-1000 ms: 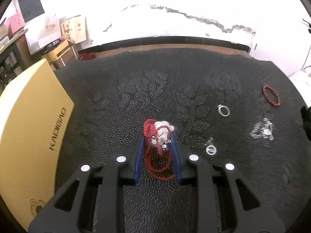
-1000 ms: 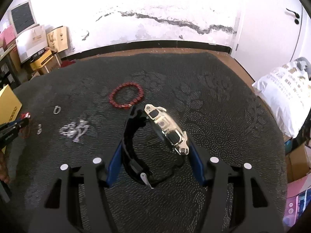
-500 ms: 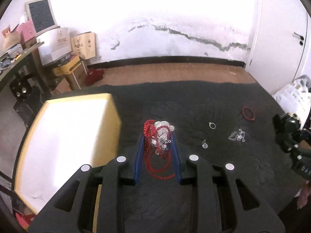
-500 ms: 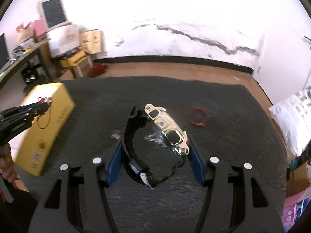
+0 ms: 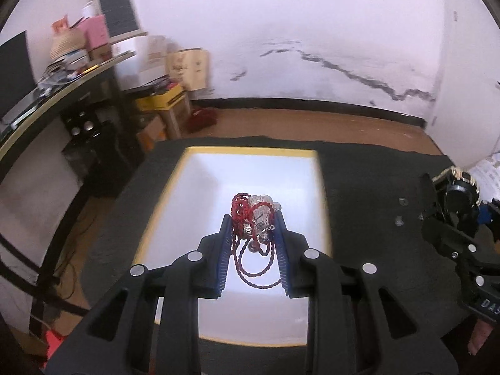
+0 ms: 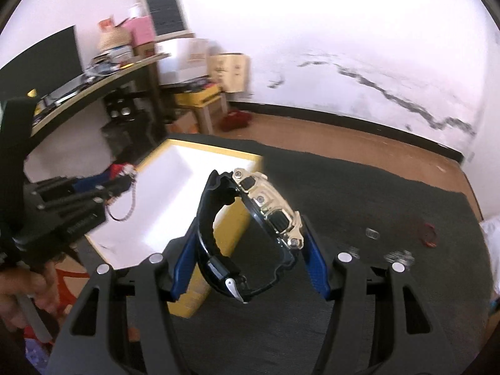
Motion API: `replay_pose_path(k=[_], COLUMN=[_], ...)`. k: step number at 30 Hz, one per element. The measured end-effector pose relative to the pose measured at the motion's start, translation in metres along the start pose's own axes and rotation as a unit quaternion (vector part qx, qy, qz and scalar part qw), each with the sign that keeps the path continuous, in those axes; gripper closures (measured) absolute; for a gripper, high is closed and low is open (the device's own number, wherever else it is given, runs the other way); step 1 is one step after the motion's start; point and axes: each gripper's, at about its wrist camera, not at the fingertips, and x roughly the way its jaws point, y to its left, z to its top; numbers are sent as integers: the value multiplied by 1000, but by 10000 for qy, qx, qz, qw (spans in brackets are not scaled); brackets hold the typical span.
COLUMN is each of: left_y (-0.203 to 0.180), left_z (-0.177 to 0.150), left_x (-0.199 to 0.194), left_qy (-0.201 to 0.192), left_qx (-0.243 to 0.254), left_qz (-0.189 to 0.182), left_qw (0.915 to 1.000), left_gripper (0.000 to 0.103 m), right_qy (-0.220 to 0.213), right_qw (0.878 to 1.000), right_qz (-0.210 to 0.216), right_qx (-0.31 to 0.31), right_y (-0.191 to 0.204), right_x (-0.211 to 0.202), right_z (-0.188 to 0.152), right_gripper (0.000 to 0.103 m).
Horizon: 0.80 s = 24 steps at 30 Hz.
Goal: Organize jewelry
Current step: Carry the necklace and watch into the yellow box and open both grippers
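Note:
My left gripper point(image 5: 253, 218) is shut on a red cord necklace with a silver pendant point(image 5: 256, 218) and holds it over the white inside of an open yellow box point(image 5: 250, 151). The cord hangs in a loop between the fingers. My right gripper point(image 6: 250, 218) is shut on a black-strapped watch with a gold case point(image 6: 268, 209), held above the dark mat beside the box's right wall point(image 6: 231, 218). In the right wrist view the left gripper point(image 6: 125, 178) shows over the box with the cord dangling. The right gripper also shows at the right edge of the left wrist view point(image 5: 453, 200).
On the black patterned mat point(image 6: 375, 312) lie a red bead bracelet point(image 6: 428, 234), a silver chain pile point(image 6: 400, 256) and small rings point(image 6: 372, 233). A desk point(image 5: 62, 93) and cardboard boxes point(image 5: 187, 62) stand at the left by the wall.
Both grippers have lifted and swung left. The left one now hangs over the open box with the necklace; the right one, still gripping the watch, has come close to the box's right side.

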Motion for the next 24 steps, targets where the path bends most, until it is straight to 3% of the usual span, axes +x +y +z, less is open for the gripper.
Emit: replay_pose_path(k=[8,18,24], left_y=[62,65,58], left_z=[-15,-28,-34], left_x=[26,78,95], left_qy=[196,558,688], left_qx=[-418,-705,-694], left_qz=[180,17,-11], left_qw=[9988,9960,9952], left_gripper=[77,77,77], right_qy=[256,727,1068], right_qw=[9982,9912,9871], right_qz=[358,635,714], right_qx=[-419,-908,-951], right_y=[68,79,74], right_x=[64,148,186], right_z=[31,68,70], right_gripper=[43,43,43])
